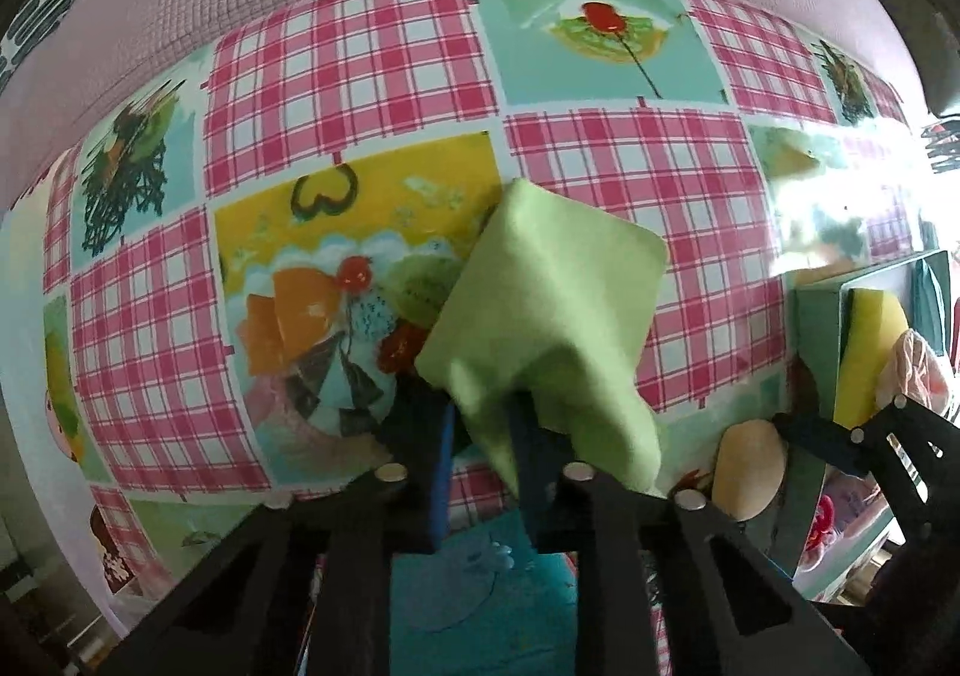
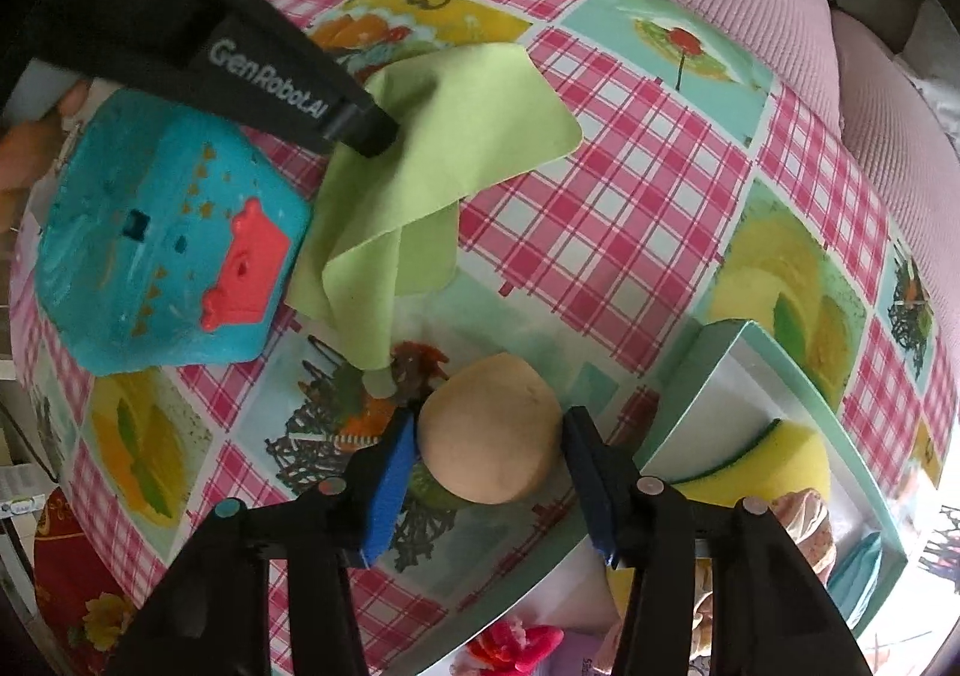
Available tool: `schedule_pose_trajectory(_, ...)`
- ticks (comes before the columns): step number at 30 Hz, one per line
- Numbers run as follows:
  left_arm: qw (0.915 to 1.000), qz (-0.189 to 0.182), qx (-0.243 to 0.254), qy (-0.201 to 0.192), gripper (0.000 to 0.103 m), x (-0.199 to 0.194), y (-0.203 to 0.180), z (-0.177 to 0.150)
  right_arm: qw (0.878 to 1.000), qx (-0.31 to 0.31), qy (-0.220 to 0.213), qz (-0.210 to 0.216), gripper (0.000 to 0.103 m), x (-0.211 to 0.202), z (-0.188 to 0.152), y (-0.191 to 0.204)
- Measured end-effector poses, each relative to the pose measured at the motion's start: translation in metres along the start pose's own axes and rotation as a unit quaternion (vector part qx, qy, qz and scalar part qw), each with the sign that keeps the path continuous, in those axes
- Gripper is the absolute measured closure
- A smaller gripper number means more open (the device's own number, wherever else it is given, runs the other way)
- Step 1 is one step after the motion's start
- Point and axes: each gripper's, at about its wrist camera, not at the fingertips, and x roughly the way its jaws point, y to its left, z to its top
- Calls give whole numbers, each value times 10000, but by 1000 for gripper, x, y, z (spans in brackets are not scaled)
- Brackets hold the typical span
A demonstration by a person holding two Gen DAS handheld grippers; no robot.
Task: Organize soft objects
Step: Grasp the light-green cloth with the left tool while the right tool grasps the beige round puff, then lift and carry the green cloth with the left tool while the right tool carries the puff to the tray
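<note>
Green cloth [image 1: 540, 316] lies crumpled mid-frame in my left wrist view, one fold pinched between the nearly closed pads of my left gripper [image 1: 480, 436], which points straight down. In the right wrist view the tan ball [image 2: 489, 427] sits lower centre on the checked tablecloth [image 2: 630, 196], between my right gripper [image 2: 487, 457]'s blue pads; they bracket it closely, contact I cannot tell. Box [image 2: 774, 358] with yellow sponge [image 2: 780, 460] at lower right; teal toy [image 2: 162, 244] at left.
</note>
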Motion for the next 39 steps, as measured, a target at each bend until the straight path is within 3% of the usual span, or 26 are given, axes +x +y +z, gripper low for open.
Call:
schedule_pose_trajectory(3,10000,-58,-41,-68,95,2,-3,1,10000,15,-23,37,52,-1,-1,-3)
schedule_pose_trajectory(11,9991,-218,-122,-341,99,-12,4,-4,9991,259,-250,209,55,-15,-10,-14)
schedule_pose_trajectory(24,9937,-382,-168,-1037,100,-83,19,-29,9970,397,-642,150,56,-62,-32,-11)
schedule_pose_trajectory(29,9874,-347,-364,-1497,100,-123,27,-47,9942,599,-876,176,56,-88,-43,-15)
schedule_pose_trajectory(33,9783,-541,-399,-1960,100,-160,27,-68,9897,842,-1139,212,56,-110,-59,-20)
schedule_pose_trajectory(39,9619,-548,-204,-2671,100,-195,-3,-102,9845,973,-1456,64,56,-130,-77,-10)
